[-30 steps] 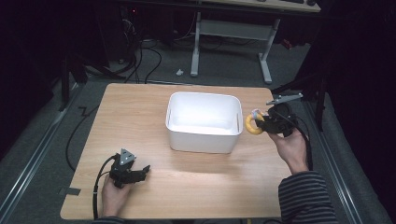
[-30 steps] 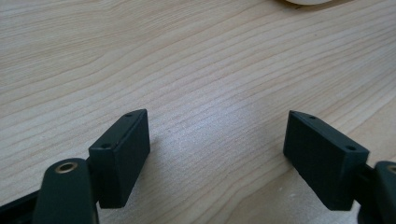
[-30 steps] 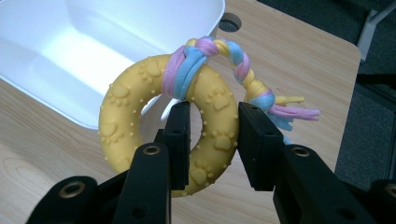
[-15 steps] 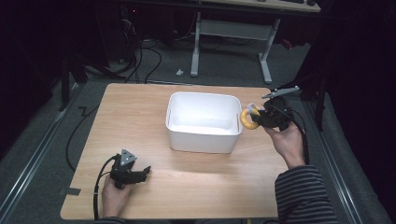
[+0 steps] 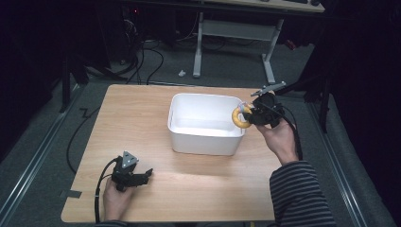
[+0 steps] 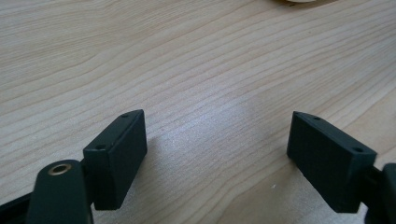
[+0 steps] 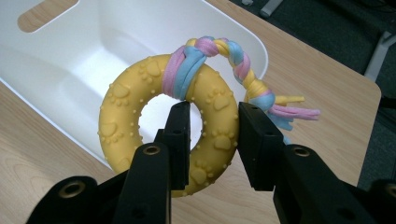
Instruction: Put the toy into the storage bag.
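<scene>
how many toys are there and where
1: a yellow ring toy with a braided rope, clamped by the right gripper at the white bin rim. The bin's near inside wall is hidden.

A yellow paw-print ring (image 7: 163, 126) with a pink, blue and yellow braid (image 7: 233, 60), a white bin (image 5: 206, 124), a pale wood table (image 5: 142, 118).

The left tool (image 5: 142, 176) is black, with a grey three-cornered plate on top and a black cable looping from its rear; its two jaws are blocky black pads with small screw holes and a brass-ringed eyelet; the right tool (image 7: 212, 133) is likewise black, with brass-ringed holes; the right arm wears a dark, pale-striped sleeve (image 5: 298, 194).
</scene>
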Available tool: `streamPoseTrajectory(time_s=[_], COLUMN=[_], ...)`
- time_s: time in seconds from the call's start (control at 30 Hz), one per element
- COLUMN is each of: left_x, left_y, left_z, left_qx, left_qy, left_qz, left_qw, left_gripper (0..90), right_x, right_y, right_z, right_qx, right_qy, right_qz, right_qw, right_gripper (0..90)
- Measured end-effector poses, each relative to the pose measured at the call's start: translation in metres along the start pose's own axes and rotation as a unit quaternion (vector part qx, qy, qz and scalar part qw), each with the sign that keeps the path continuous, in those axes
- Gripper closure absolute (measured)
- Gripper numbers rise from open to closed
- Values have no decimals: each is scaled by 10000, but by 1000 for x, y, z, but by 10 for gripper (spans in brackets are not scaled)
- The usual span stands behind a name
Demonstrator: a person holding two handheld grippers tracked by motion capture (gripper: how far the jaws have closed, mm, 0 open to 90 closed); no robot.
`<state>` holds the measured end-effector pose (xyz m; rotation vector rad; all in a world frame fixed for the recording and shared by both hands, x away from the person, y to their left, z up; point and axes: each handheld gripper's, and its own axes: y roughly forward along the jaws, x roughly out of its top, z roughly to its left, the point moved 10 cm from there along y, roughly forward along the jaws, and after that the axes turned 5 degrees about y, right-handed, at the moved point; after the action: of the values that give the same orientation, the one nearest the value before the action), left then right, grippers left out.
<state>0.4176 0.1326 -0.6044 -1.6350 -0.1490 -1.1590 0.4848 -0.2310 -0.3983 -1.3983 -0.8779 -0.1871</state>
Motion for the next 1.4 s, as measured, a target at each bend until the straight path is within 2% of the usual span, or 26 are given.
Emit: streamPoseTrajectory(time_s=[0.73, 1.3, 1.33, 1.4], left_x=[0, 0, 0, 0], left_y=[0, 0, 0, 0], left_z=[-1, -1, -1, -1], left_qx=[-23, -23, -26, -24], left_qy=[6, 4, 4, 1], left_qz=[10, 11, 11, 1], left_qw=[10000, 10000, 10000, 10000], left_gripper=[194, 194, 194, 196], right_x=[14, 10, 10, 9], right_y=[27, 51, 53, 54], right_z=[39, 56, 57, 58], right_qx=[260, 340, 345, 346], right_qy=[-241, -343, -423, -431], right_qz=[170, 459, 455, 492], right_qw=[9992, 9978, 9975, 9973], right_gripper=[666, 665, 665, 665])
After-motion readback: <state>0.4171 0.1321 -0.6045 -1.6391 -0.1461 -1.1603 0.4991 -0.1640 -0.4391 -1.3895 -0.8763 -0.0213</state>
